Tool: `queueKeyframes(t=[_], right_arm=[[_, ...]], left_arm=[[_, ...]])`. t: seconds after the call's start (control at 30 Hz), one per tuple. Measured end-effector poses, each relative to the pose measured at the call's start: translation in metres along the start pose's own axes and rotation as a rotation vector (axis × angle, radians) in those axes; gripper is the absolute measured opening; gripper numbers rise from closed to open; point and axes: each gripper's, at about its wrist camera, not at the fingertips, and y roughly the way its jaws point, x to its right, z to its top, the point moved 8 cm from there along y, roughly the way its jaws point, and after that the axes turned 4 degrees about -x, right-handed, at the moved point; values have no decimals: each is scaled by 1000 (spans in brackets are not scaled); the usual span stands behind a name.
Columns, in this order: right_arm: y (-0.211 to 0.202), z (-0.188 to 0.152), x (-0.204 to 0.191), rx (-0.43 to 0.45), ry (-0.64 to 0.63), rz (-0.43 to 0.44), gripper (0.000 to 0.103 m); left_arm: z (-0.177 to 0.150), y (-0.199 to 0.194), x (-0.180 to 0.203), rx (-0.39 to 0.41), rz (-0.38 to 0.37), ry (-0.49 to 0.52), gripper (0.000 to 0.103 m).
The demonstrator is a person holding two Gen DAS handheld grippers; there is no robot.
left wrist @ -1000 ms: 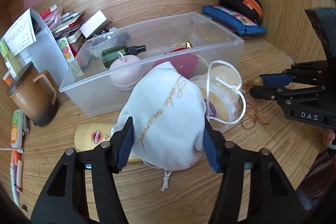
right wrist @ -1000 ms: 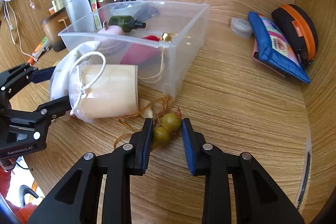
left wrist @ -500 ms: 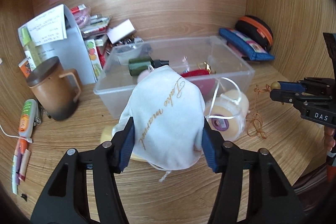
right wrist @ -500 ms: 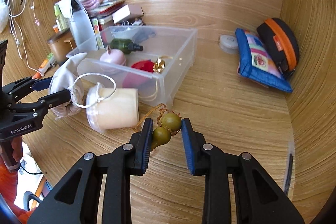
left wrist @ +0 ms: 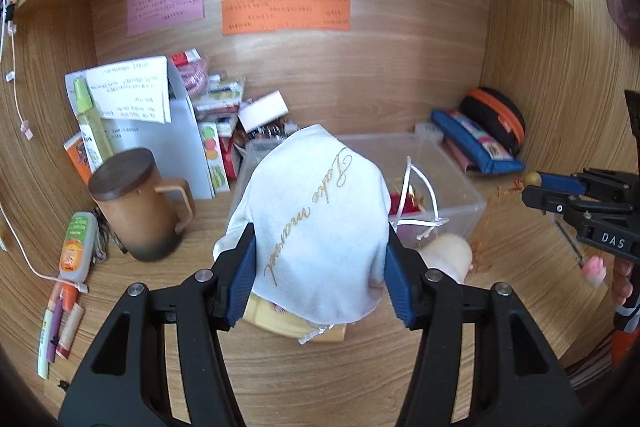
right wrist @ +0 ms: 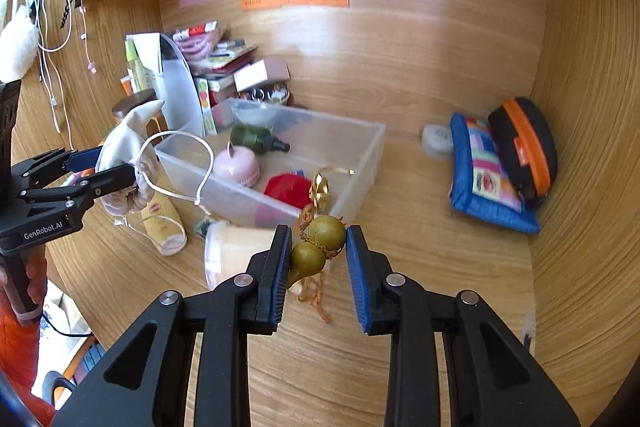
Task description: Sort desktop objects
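Observation:
My left gripper is shut on a white drawstring pouch with gold lettering, held above the desk; it also shows in the right wrist view with its cord loop hanging. My right gripper is shut on a green gourd charm with brown string, lifted off the desk. A clear plastic bin behind holds a green bottle, a pink round thing and a red item. A cream jar lies on its side before the bin.
A brown lidded mug, a white file box and stacked packets stand at the back left. A blue pouch and a black-orange case lie at the right wall. A yellow tube lies on the desk.
Both grippers have risen and pulled back with their loads. The pouch has come off the cream jar, which now lies bare on the desk. The gourd charm has left the desk.

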Motion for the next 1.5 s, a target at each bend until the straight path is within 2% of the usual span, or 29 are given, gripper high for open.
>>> queueKeyframes(t=[0.3, 0.77, 1.1, 1.5], right_arm=[[-10, 38, -2, 68, -32, -15, 25], [7, 90, -12, 118, -54, -10, 25], [49, 99, -8, 69, -36, 5, 25], [115, 90, 2, -58, -44, -8, 25]], left_arm=[[39, -12, -18, 66, 1, -20, 57], [71, 18, -24, 47, -29, -28, 57], [76, 61, -23, -17, -56, -34, 57], [65, 111, -8, -126, -92, -4, 57]])
